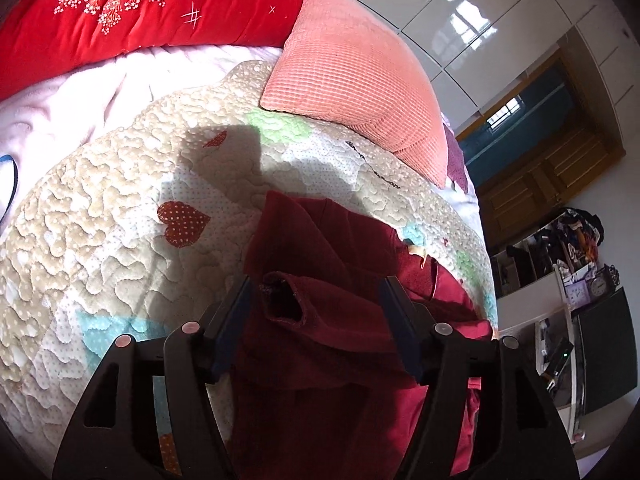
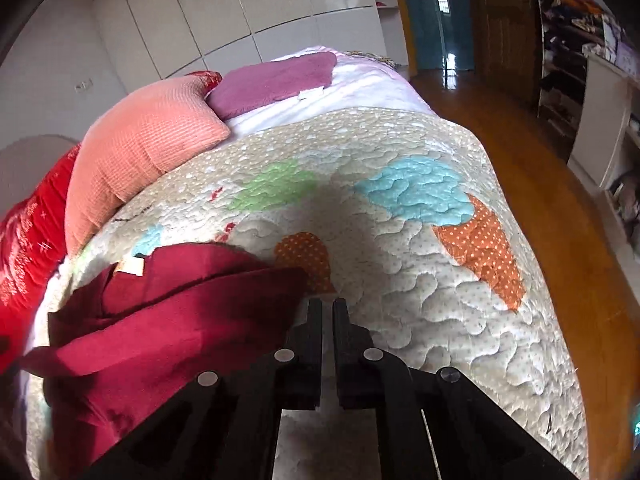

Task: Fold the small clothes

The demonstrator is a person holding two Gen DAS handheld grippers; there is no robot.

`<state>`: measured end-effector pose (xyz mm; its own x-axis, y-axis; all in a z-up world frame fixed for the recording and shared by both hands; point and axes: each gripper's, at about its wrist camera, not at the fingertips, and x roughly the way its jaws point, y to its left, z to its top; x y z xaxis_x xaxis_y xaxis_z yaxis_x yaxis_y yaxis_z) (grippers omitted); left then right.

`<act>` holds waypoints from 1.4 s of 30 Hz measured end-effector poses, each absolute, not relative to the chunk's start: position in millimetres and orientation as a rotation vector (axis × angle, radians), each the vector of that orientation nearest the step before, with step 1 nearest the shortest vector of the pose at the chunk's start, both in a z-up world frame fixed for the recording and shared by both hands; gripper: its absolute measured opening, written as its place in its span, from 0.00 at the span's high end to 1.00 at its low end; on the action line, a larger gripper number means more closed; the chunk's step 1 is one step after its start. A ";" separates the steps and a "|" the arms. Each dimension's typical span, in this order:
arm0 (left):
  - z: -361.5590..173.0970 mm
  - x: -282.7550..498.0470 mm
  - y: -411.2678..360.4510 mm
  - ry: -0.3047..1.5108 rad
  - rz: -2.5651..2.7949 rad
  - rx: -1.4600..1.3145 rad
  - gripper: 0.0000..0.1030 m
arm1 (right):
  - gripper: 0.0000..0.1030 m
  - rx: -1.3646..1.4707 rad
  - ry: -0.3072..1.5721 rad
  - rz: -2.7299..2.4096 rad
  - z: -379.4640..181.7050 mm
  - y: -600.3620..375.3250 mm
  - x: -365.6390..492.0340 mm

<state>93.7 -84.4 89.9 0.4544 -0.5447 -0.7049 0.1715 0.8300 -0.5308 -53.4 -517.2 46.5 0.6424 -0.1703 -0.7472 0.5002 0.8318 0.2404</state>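
Left tool: my left tool point(image 1: 318, 300) stood wide apart, its two fingers straddling the dark red fleece garment point(image 1: 320, 320) without pinching it; the open cuff of a sleeve point(image 1: 282, 300) lay between the jaws.
Right tool: my right tool point(image 2: 328, 306) was drawn narrow, the fingers nearly together with only a thin slit between them, and nothing showed in that slit.
Left pose: I held the left tool low over the garment, pointed forward along the bed toward the salmon-pink ribbed pillow point(image 1: 352, 80).
Right pose: I held the right tool just beside the garment's right edge, over bare quilt, angled toward the far end of the bed.
Garment: it lay bunched and partly doubled over on the cream quilted bedspread with coloured patches point(image 2: 400, 240), a pale label point(image 2: 130, 266) showing near its far edge in the right wrist view.
Step in hand: I judged this an early fold, with a sleeve brought across the body and the cloth not yet flat.
Next move: it seemed to call for closing the left tool on the sleeve cuff and drawing it square, while the right tool pressed or took the opposite edge.
Beyond: a red floral blanket point(image 1: 140, 12) lay behind the pillow.
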 end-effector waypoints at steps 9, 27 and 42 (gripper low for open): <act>94.9 62.0 -90.8 0.960 -0.481 -0.299 0.37 | 0.81 0.331 0.818 0.006 74.2 -416.5 -41.4; 54.6 148.3 -97.0 1.068 -0.379 -0.398 0.37 | 0.57 0.328 0.822 -0.022 53.6 -394.1 45.6; 58.1 76.7 -38.1 0.960 -0.336 -0.414 0.37 | 0.57 -0.039 0.876 0.210 14.3 -251.0 79.0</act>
<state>76.7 -38.1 58.1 0.5326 -0.4518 -0.7157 0.0927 0.8717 -0.4812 79.0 -251.0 14.3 0.6210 0.1664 -0.7659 -0.1982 0.9788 0.0520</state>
